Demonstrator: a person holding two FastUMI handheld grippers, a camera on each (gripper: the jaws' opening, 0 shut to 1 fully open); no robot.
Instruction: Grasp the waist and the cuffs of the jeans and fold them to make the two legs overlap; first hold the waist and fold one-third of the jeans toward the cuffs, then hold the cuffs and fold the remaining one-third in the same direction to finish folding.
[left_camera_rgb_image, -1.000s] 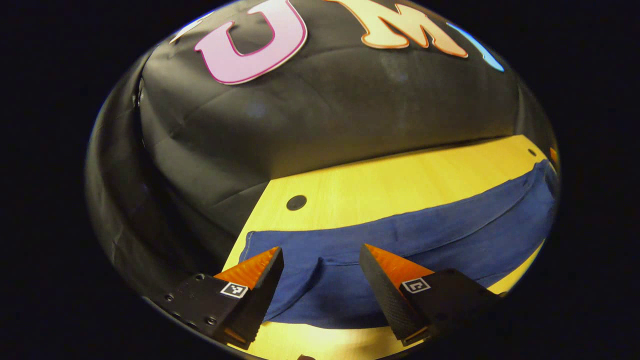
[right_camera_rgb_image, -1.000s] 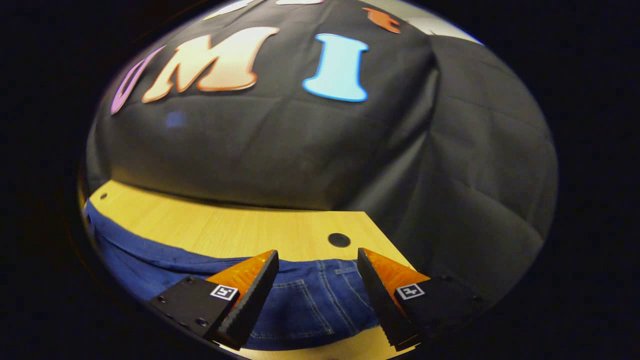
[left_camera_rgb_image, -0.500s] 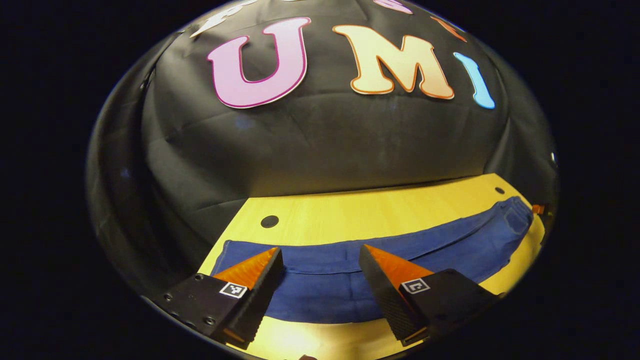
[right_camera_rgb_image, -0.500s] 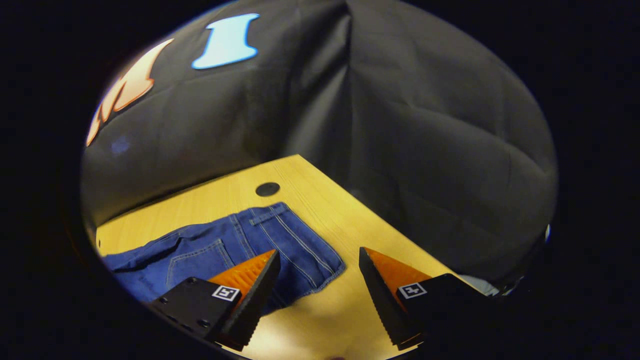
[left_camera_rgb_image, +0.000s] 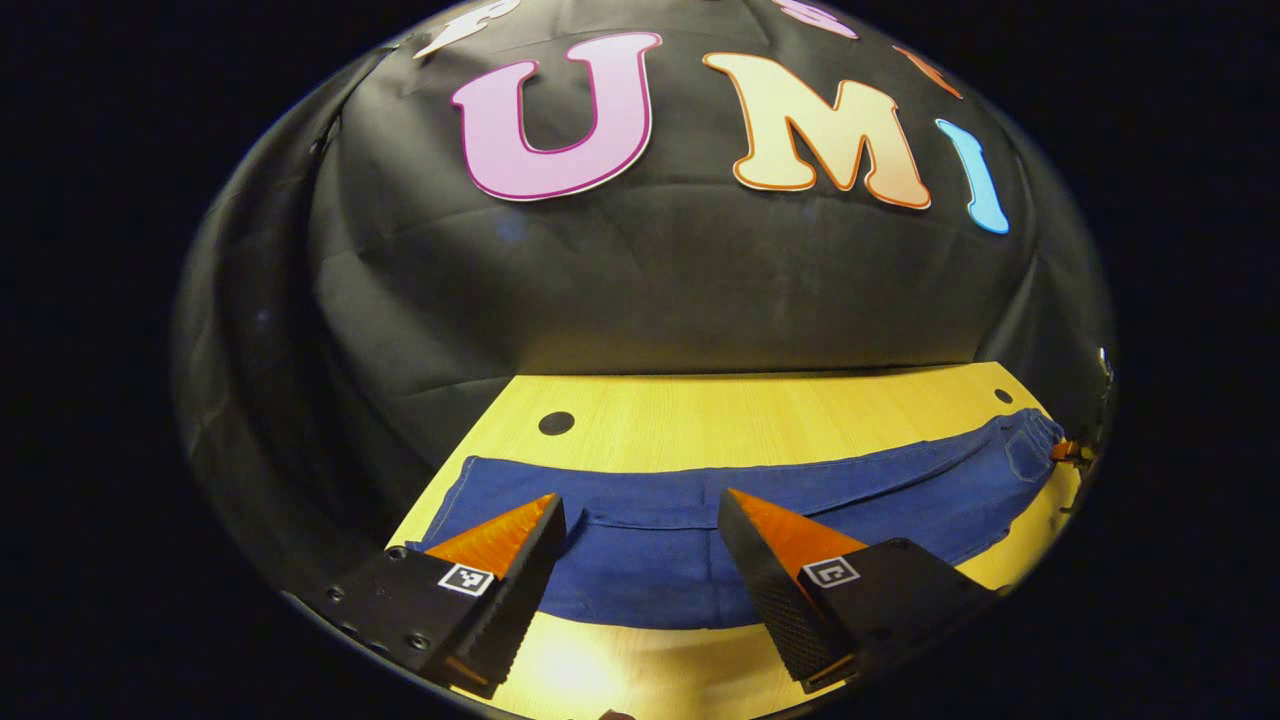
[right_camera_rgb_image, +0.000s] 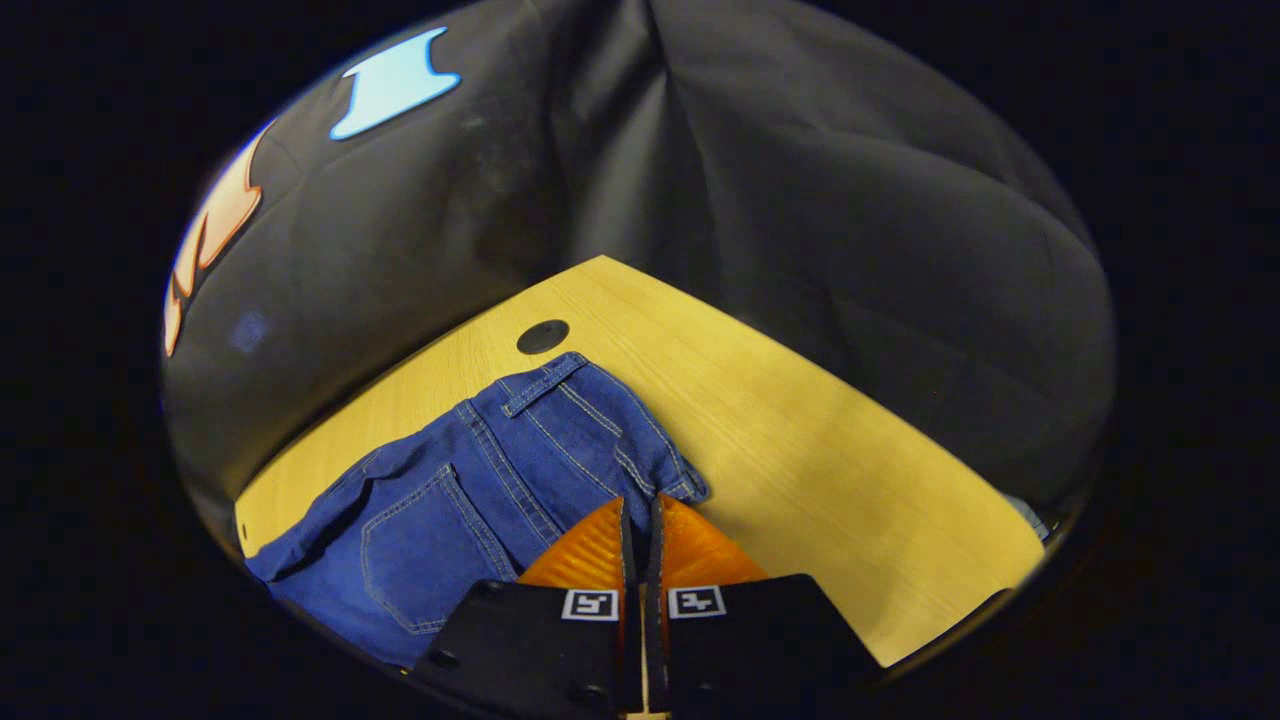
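Since half a second ago the right gripper has closed its fingers at the waist corner of the jeans; whether denim is pinched between them I cannot tell. Blue and flat, the jeans lie lengthwise across the wooden table, the left gripper spread wide above the cuff end.

left tool: fingers spread wide, low, level | right tool: fingers pressed nearly together

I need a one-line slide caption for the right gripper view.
Right gripper closed at the waist corner of jeans on a wooden table.
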